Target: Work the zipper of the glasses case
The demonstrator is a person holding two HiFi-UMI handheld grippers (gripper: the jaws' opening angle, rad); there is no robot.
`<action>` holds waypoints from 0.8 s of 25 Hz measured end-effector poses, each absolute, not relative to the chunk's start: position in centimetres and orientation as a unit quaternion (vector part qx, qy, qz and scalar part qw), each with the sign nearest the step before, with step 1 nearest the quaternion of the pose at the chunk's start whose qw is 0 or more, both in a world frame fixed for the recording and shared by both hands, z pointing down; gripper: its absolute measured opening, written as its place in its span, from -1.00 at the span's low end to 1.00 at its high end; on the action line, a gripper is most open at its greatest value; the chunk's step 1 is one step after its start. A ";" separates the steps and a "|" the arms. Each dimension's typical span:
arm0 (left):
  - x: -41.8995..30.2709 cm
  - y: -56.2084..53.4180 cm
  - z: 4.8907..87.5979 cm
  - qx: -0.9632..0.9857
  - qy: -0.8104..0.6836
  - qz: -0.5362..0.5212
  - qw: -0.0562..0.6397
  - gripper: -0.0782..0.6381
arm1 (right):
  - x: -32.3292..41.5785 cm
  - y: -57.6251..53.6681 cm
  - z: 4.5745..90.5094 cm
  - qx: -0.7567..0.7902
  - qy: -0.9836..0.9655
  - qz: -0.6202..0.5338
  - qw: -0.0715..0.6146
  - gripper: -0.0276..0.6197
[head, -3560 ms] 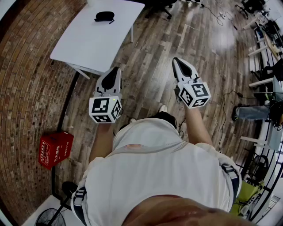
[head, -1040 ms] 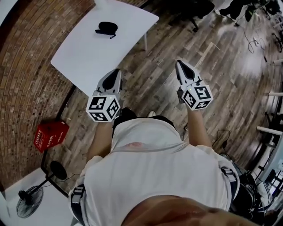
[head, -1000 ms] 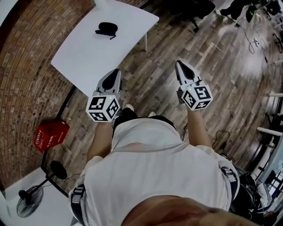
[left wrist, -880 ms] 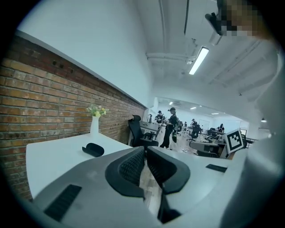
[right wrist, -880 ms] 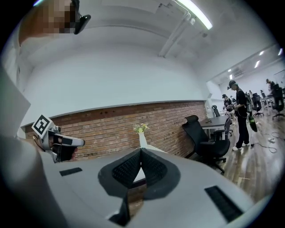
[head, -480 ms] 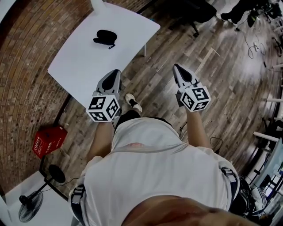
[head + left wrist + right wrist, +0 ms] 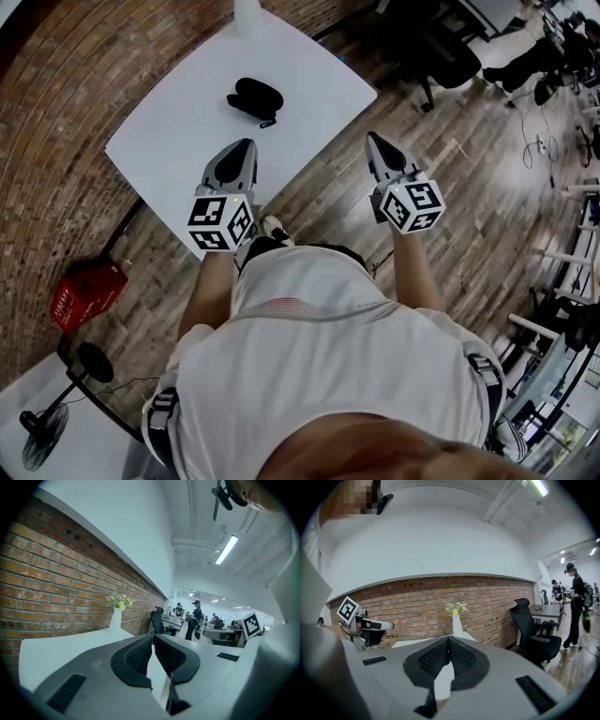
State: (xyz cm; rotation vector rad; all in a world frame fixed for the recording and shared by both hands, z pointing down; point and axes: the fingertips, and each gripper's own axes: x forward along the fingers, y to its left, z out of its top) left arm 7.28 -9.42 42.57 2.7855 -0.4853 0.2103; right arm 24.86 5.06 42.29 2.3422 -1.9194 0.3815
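Observation:
The black glasses case (image 7: 256,97) lies closed on the white table (image 7: 178,141), toward its far side, a short loop hanging at its near end. My left gripper (image 7: 242,146) is shut and holds nothing; its tip hangs over the table's near edge, short of the case. My right gripper (image 7: 373,140) is also shut and empty, over the wooden floor just off the table's right corner. Both gripper views point level across the room, so the case is hidden in them; the left gripper (image 7: 153,637) and the right gripper (image 7: 448,639) show their pads pressed together.
A white vase with flowers (image 7: 246,11) stands at the table's far end by the brick wall. A black office chair (image 7: 441,47) is to the right, a red crate (image 7: 86,292) and a floor fan (image 7: 37,441) to the left behind. People stand at distant desks (image 7: 193,618).
The person has walked toward the table. The table and case have come nearer, and the left gripper's tip now reaches the table's near edge. Both grippers stay shut.

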 end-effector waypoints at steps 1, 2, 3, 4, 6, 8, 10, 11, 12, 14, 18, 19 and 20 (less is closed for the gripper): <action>7.0 -10.9 42.6 0.970 -0.179 0.071 0.148 -0.70 | 24.8 3.3 42.3 0.761 -0.634 0.126 0.049 -0.75; 6.5 -12.2 42.8 0.969 -0.188 0.071 0.145 -0.70 | 24.6 1.7 42.3 0.756 -0.640 0.127 0.054 -0.75; 6.0 -13.5 42.9 0.967 -0.198 0.070 0.143 -0.70 | 24.3 0.0 42.4 0.749 -0.648 0.128 0.060 -0.75; 5.5 -14.7 43.1 0.965 -0.208 0.069 0.144 -0.70 | 24.0 -1.5 42.5 0.741 -0.656 0.128 0.065 -0.75; 4.3 -16.7 43.4 0.960 -0.230 0.066 0.147 -0.70 | 23.3 -4.5 42.6 0.725 -0.672 0.130 0.075 -0.75; 3.0 -18.1 43.6 0.953 -0.252 0.065 0.153 -0.70 | 22.7 -7.1 42.8 0.707 -0.689 0.133 0.085 -0.75; 1.8 -19.0 44.1 0.947 -0.273 0.067 0.158 -0.70 | 22.0 -9.6 43.0 0.688 -0.707 0.134 0.090 -0.75; 1.3 -19.5 44.4 0.943 -0.283 0.069 0.160 -0.70 | 21.6 -10.8 43.1 0.679 -0.716 0.134 0.091 -0.75; 0.7 -19.8 44.8 0.939 -0.294 0.072 0.163 -0.70 | 21.2 -11.9 43.2 0.668 -0.726 0.133 0.092 -0.75; -0.1 -20.3 45.4 0.930 -0.318 0.077 0.171 -0.70 | 20.5 -13.8 43.6 0.647 -0.745 0.134 0.095 -0.75; -0.3 -21.4 46.0 0.913 -0.360 0.083 0.174 -0.70 | 20.7 -16.5 44.7 0.608 -0.775 0.140 0.100 -0.75; 0.0 -21.6 45.9 0.909 -0.370 0.083 0.173 -0.70 | 21.2 -16.9 45.0 0.601 -0.780 0.143 0.101 -0.75; 0.5 -21.7 45.8 0.906 -0.379 0.082 0.172 -0.70 | 22.0 -17.2 45.3 0.596 -0.783 0.145 0.100 -0.75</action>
